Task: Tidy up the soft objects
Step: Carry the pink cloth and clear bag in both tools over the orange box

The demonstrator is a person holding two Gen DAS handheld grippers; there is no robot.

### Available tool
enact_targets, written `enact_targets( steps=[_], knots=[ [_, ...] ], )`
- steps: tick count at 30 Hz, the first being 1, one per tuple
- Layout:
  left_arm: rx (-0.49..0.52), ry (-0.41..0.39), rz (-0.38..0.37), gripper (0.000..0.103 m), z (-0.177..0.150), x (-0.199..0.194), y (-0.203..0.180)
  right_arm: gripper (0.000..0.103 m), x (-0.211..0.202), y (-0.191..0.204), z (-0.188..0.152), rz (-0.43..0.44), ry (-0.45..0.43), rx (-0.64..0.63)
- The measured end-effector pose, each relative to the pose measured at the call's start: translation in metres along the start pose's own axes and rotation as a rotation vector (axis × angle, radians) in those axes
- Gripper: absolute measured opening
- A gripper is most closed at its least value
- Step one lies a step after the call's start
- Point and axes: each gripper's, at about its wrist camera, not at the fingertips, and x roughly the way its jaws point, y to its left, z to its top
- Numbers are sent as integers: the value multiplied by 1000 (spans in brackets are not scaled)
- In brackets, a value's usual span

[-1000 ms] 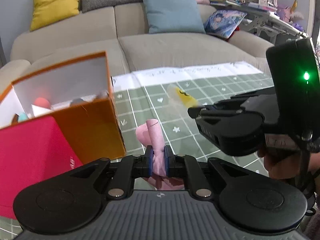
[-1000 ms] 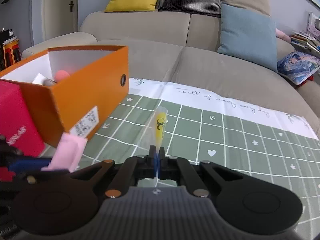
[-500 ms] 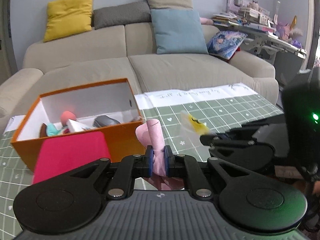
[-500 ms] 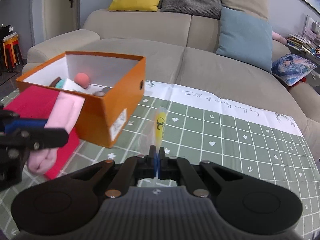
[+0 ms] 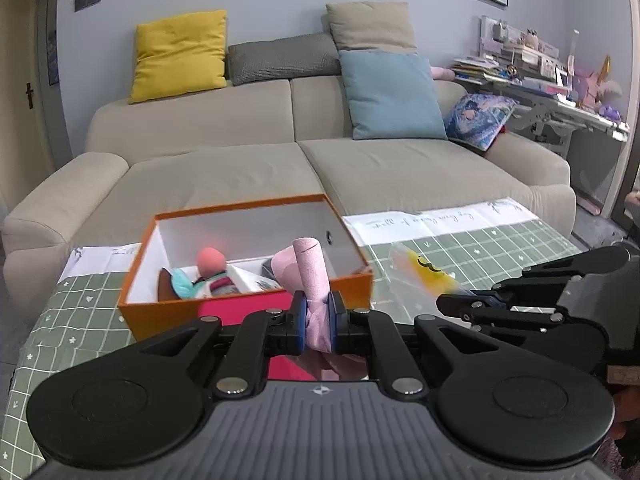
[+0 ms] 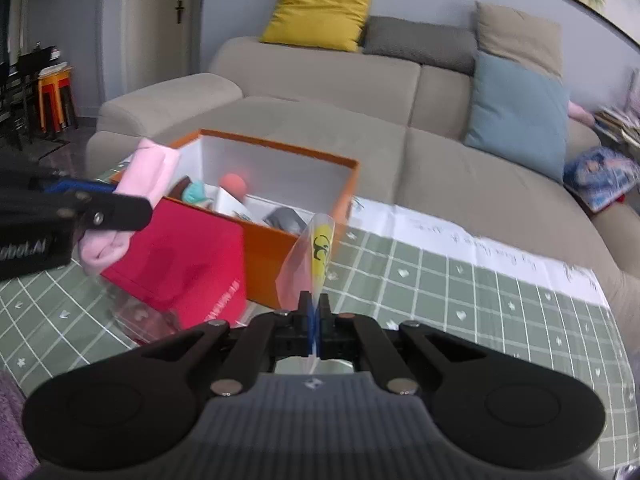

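Bench (image 6: 460,300) has a green checked cloth with little hearts, white strip along the far edge. Sitting on it: an open orange box (image 5: 248,312) and a red box (image 6: 188,264) touching its front.

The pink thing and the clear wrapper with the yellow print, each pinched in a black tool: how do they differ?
The pink sock is thick, opaque rolled cloth; the clear bag is thin see-through film with a yellow printed patch.

The sock keeps the left gripper fingers slightly apart; the bag is so flat that the right gripper fingers nearly meet.

Both are held off the table near the orange box.
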Motion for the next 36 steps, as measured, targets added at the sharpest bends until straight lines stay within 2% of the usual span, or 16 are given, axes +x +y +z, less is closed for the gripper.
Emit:
enact_targets(
  steps=[10, 18, 21, 27, 32, 35, 36],
  knots=[
    [46, 7, 27, 11, 28, 13, 65, 0, 2, 38, 48, 23, -49, -96],
    [110, 61, 38, 11, 40, 61, 99, 0, 44, 50, 86, 31, -47, -122],
    [116, 93, 38, 11, 42, 84, 111, 0, 70, 45, 97, 25, -26, -110],
    [115, 208, 57, 12, 35, 134, 129, 0, 126, 39, 108, 11, 55, -87],
    [100, 257, 88, 13, 25, 152, 137, 1, 162, 36, 103, -6, 126, -95],
    [101, 277, 97, 17, 20, 155, 137, 3, 173, 32, 99, 6, 156, -73],
    [98, 280, 102, 22, 20, 156, 137, 4, 175, 31, 98, 11, 163, -64]
  ],
)
